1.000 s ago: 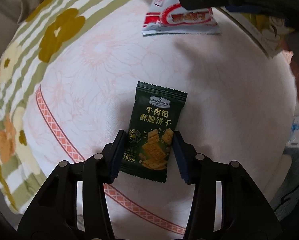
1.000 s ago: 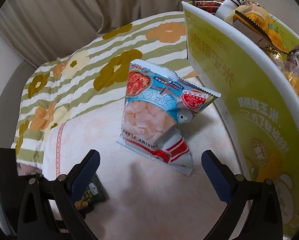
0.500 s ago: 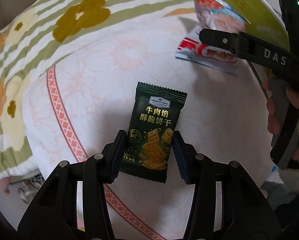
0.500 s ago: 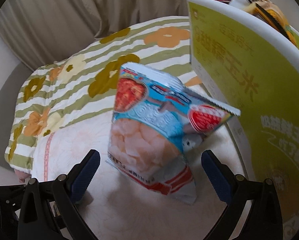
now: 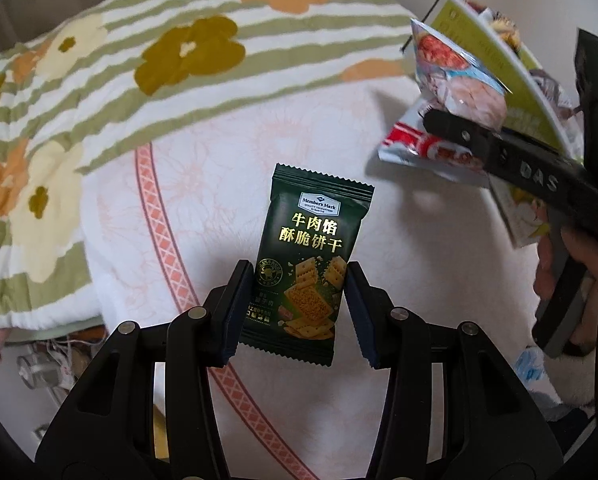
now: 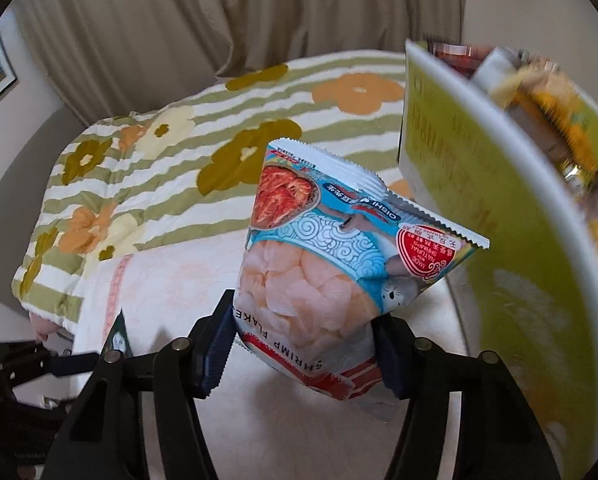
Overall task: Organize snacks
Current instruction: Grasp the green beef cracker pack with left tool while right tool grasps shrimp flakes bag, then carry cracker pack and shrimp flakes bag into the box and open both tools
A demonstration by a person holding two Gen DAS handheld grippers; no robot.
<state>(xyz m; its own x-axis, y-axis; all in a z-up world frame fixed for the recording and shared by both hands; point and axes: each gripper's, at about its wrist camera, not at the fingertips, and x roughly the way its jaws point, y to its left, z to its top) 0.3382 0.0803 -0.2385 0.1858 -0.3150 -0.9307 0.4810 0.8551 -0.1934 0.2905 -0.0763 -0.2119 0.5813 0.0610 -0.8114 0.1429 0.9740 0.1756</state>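
A dark green biscuit packet (image 5: 311, 248) stands upright between the pads of my left gripper (image 5: 298, 276), which is shut on its lower half and holds it above the bed. In the right wrist view, my right gripper (image 6: 305, 320) has its jaws closing on a shrimp flakes bag (image 6: 331, 248). Both pads press the bag's lower sides, and the bag tilts to the right. The left wrist view shows that bag (image 5: 459, 76) at the upper right, held by the right gripper's finger (image 5: 499, 148). The packet's corner (image 6: 119, 336) shows at the lower left.
A yellow-green box (image 6: 499, 220) full of snack packs stands close to the right of the bag. Under both grippers lies a pale pink bed cover (image 5: 219, 160), with a green-striped flower blanket (image 5: 139, 60) behind it. A person's hand (image 5: 555, 264) grips the right handle. Curtains (image 6: 219, 12) hang at the back.
The right gripper's jaws went from wide open around the shrimp flakes bag to pressed on its sides. The left gripper rose and rolled with the biscuit packet still in it.
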